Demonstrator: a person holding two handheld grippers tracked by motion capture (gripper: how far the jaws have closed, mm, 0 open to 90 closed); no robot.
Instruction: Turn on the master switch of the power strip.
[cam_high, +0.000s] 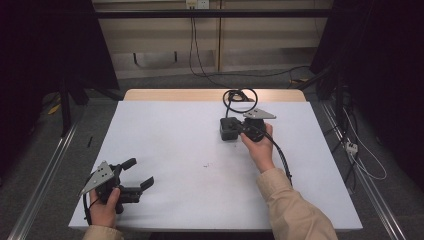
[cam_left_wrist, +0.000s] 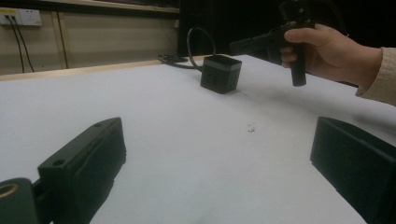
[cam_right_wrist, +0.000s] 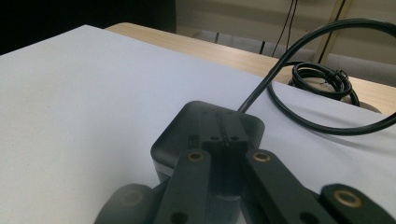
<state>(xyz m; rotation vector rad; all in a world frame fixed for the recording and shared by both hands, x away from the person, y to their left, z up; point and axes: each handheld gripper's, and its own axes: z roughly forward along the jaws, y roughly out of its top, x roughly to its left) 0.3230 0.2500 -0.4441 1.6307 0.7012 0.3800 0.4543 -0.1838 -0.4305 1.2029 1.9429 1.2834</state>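
White surface (cam_high: 165, 150) fills frame centre; small dark speck (cam_high: 205, 165) near its middle. Wall socket (cam_high: 197, 4) at top centre, black cords (cam_high: 192, 45) hanging below it. Metal rail (cam_high: 45, 175) lower left.

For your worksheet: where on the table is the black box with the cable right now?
In the high view the black box sits on the white table, far side, right of centre, directly before the shut right gripper, its coiled cable behind it.

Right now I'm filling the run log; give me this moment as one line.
right gripper: jaws shut, above black box | left gripper: jaws open, nothing between | cable: coiled behind box
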